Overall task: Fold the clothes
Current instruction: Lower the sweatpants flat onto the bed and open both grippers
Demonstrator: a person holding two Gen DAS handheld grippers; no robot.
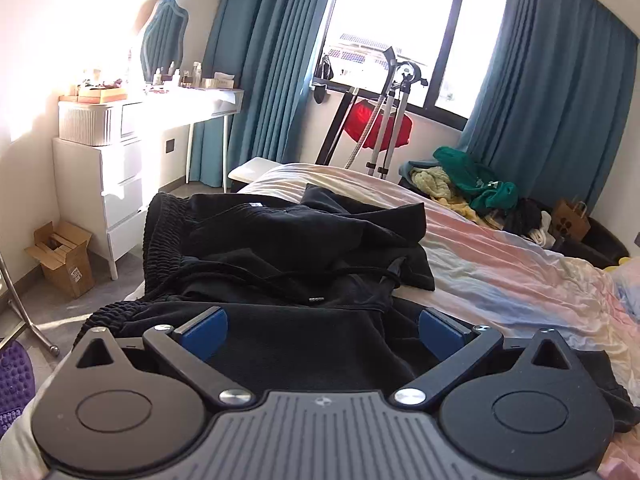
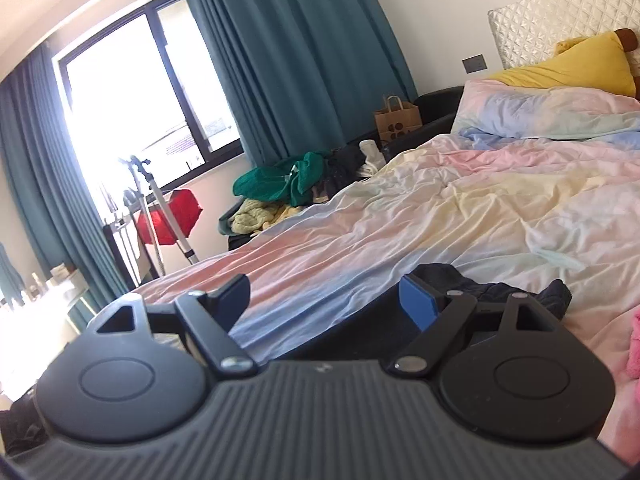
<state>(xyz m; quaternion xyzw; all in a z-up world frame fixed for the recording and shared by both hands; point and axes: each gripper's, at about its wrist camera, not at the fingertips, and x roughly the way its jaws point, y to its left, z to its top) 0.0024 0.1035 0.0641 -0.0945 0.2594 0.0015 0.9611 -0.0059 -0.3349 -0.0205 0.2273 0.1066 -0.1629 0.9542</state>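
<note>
A black hooded garment with a drawstring lies crumpled on the pastel bedspread. My left gripper is open, just above the garment's near part, its blue pads wide apart with nothing between them. My right gripper is open over the bedspread. A dark piece of clothing lies just beyond its right finger, partly hidden by the gripper.
A pile of green, yellow and dark clothes lies at the far bedside, also in the right wrist view. Pillows lie at the headboard. A white dresser, cardboard box and metal stand stand beyond.
</note>
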